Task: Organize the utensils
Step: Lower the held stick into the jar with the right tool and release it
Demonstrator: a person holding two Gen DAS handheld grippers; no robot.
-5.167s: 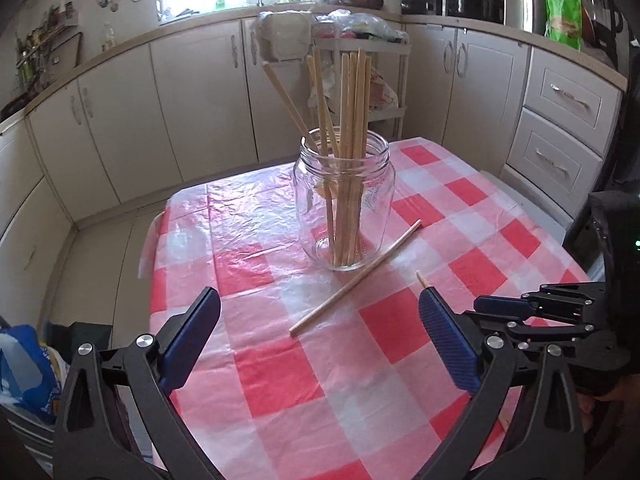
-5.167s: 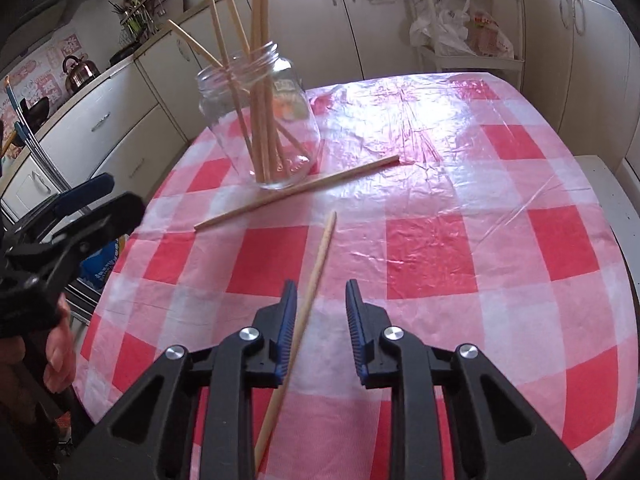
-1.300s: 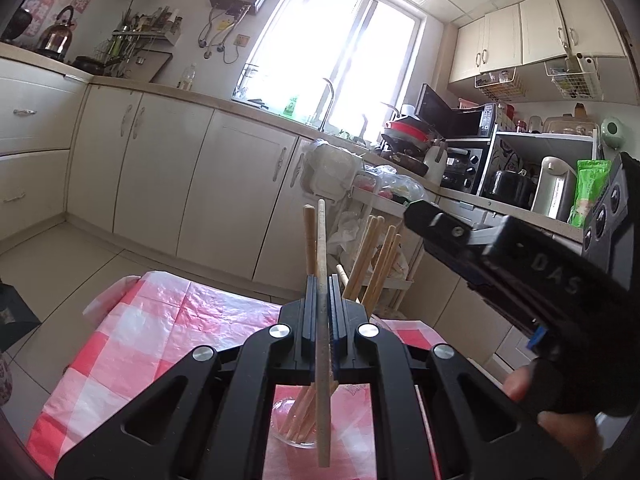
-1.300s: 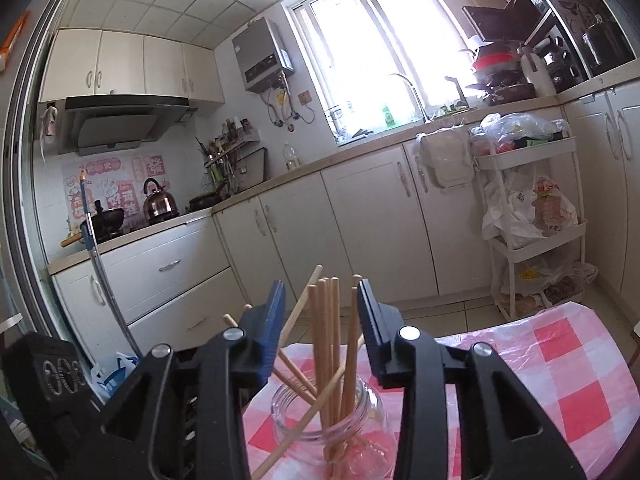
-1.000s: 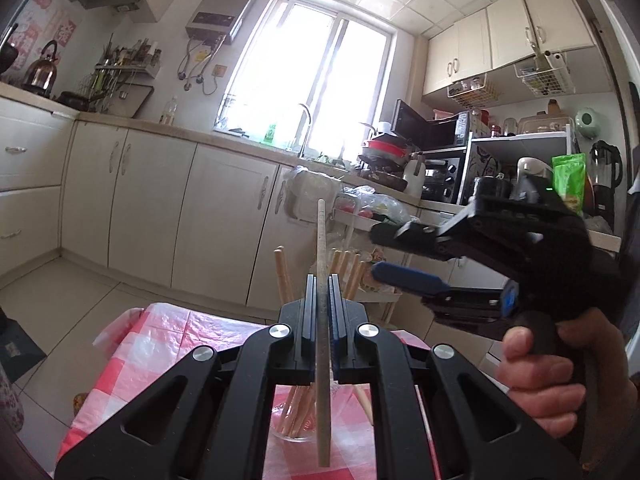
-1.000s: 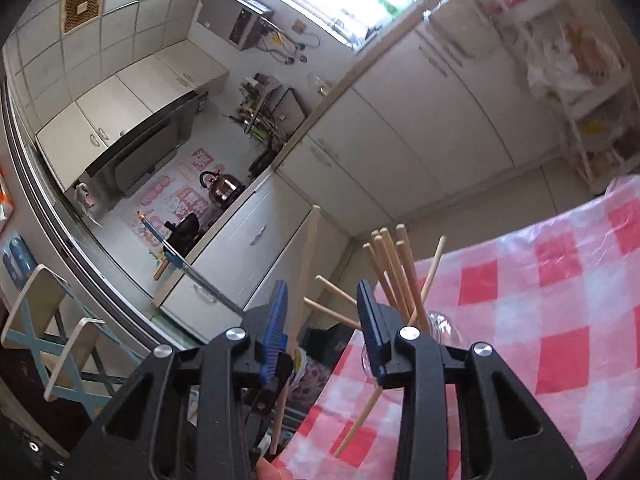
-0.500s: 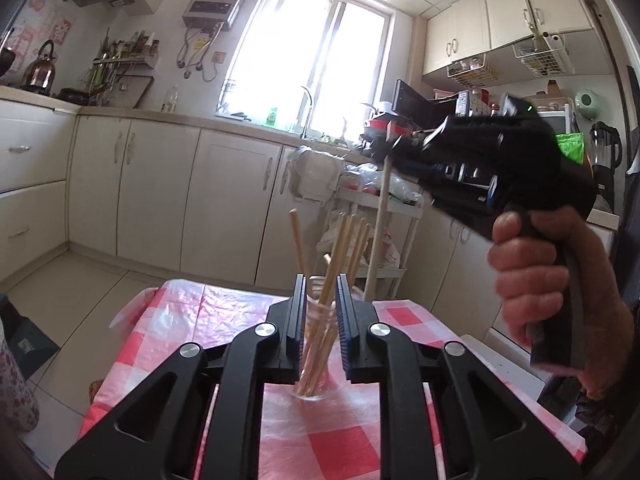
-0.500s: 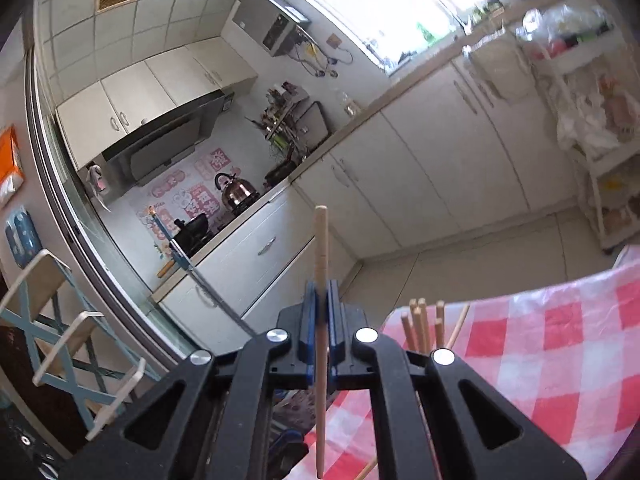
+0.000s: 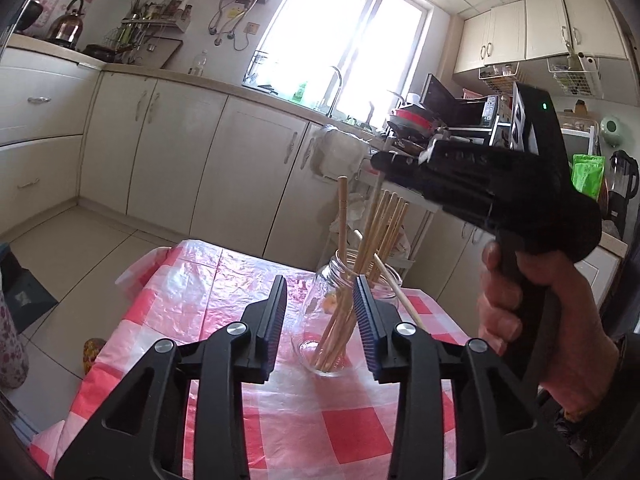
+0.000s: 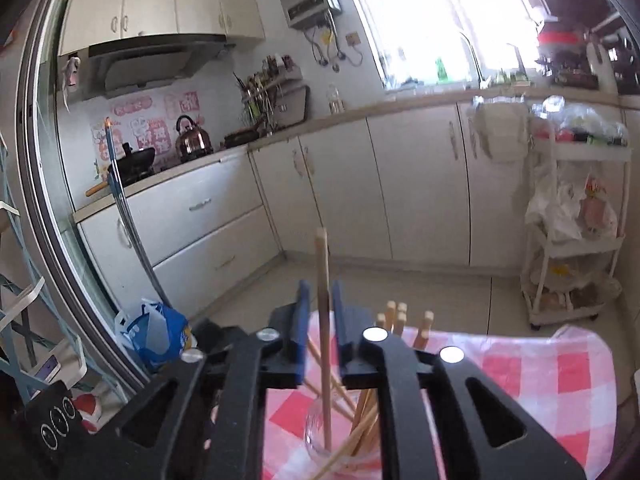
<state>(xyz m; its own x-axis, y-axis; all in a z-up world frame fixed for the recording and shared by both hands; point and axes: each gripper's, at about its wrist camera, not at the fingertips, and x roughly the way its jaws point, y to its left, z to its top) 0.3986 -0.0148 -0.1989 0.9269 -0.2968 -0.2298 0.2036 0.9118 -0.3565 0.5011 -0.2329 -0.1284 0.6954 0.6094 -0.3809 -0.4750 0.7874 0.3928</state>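
Bare checked tablecloth [image 9: 224, 300] left clear around the glass jar [image 9: 320, 320], space above it taken up by upright chopsticks [image 9: 384, 232] and the right gripper [image 9: 460, 168]

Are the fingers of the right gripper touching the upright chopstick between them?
Apart. The right wrist view shows a gap on both sides of the chopstick as the right gripper opens.
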